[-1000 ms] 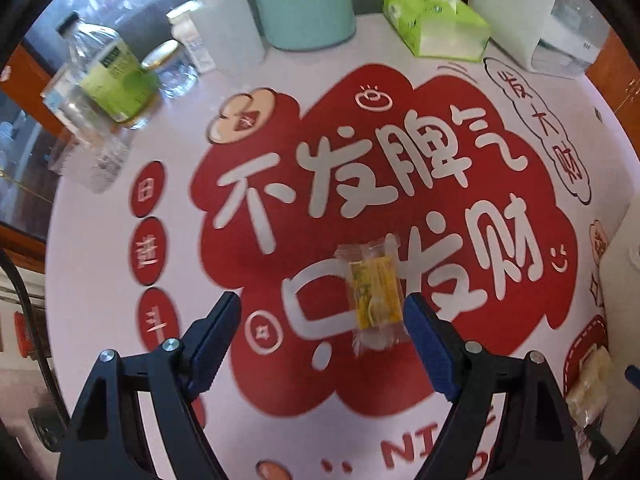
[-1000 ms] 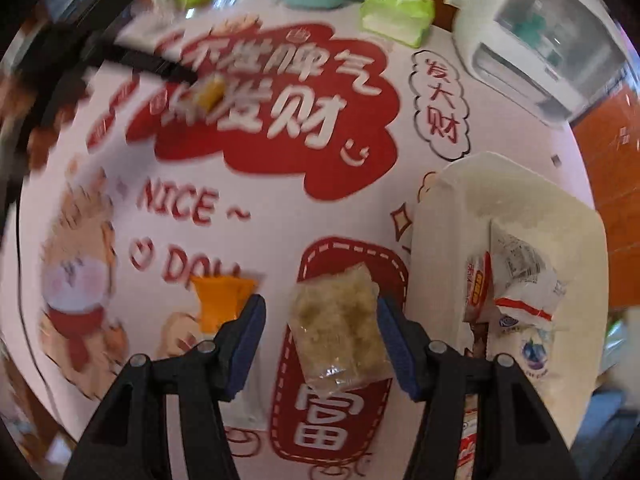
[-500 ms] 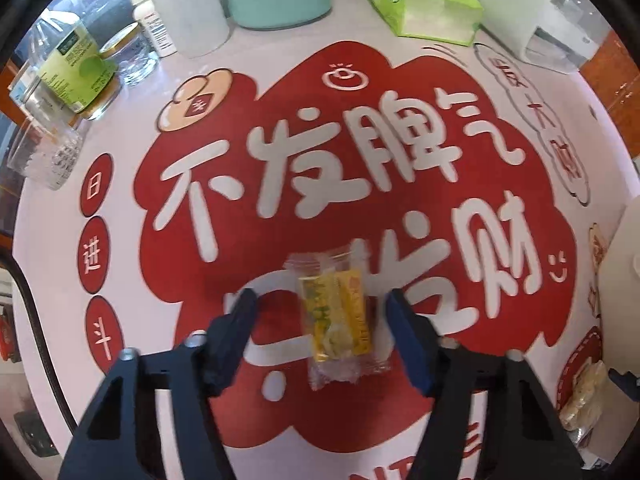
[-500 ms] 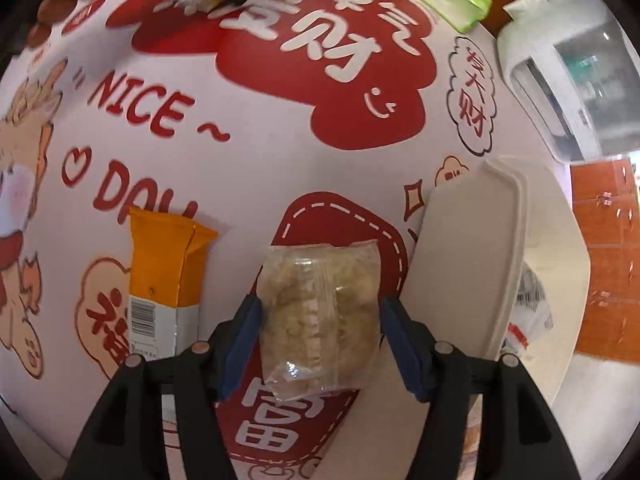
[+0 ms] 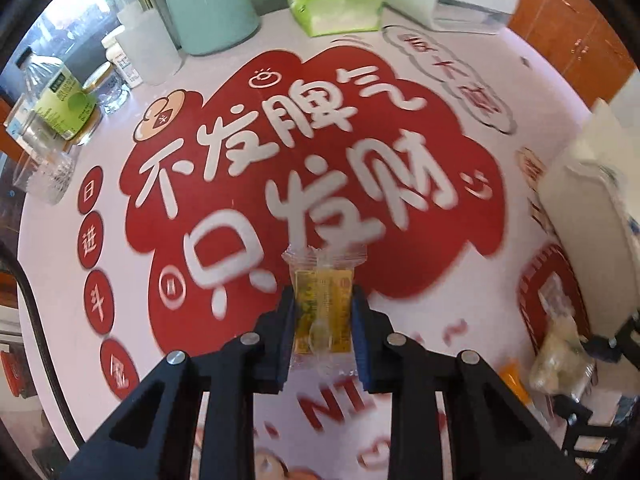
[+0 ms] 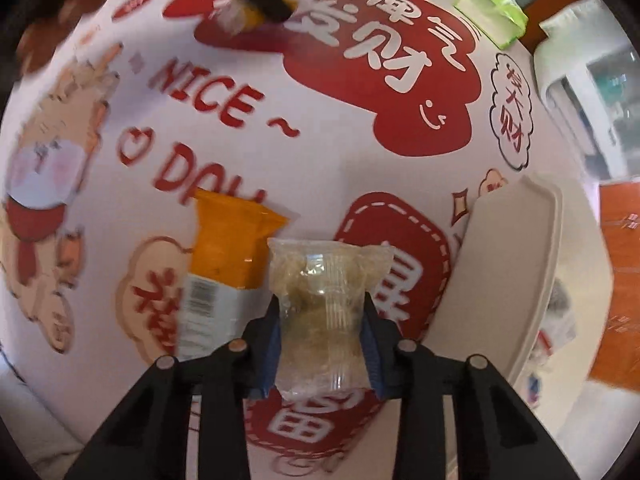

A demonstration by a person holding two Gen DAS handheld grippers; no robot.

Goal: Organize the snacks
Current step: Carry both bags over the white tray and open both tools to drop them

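My left gripper's (image 5: 323, 334) fingers (image 5: 285, 332), wide apart half a second ago, are now clamped on the yellow candy packet (image 5: 322, 311), its clear crimped end sticking out past the tips above the red patch of the tablecloth (image 5: 248, 168). My right gripper (image 6: 322, 346) has likewise closed: its fingers (image 6: 269, 346) squeeze the clear pale snack packet (image 6: 322, 312), which earlier lay loose between them. The orange packet (image 6: 224, 264) with a barcode lies just left of it, the cream tray (image 6: 508, 276) to the right. I can read "NICE ~" on the cloth and large white Chinese characters; the green bottle label (image 5: 64, 100) is too small to read.
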